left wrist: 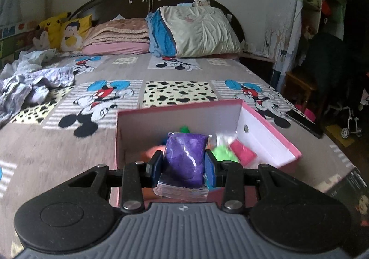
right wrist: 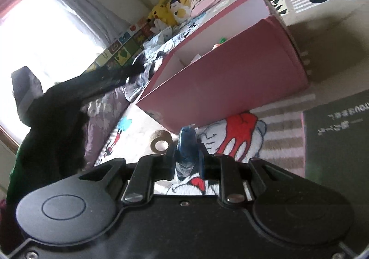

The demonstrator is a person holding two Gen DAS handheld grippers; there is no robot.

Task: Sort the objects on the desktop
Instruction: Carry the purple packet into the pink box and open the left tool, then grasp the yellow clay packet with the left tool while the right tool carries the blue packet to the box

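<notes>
Roughly left to right:
Tape roll: brown ring, lying flat on the bedspread near the pink box.
Purple packet: soft clay in crinkled clear plastic, hanging over the open box.
Pink box: smooth card, white inside, holding blurred green, orange and pink packets.
Bed: cartoon-mouse patchwork cover, folded blankets, a creased pillow, a dark arched headboard behind.
Left gripper: clamped partway on the purple packet's sides.
Right gripper: nearly closed, pinching a blue packet above the bedspread beside the box.
</notes>
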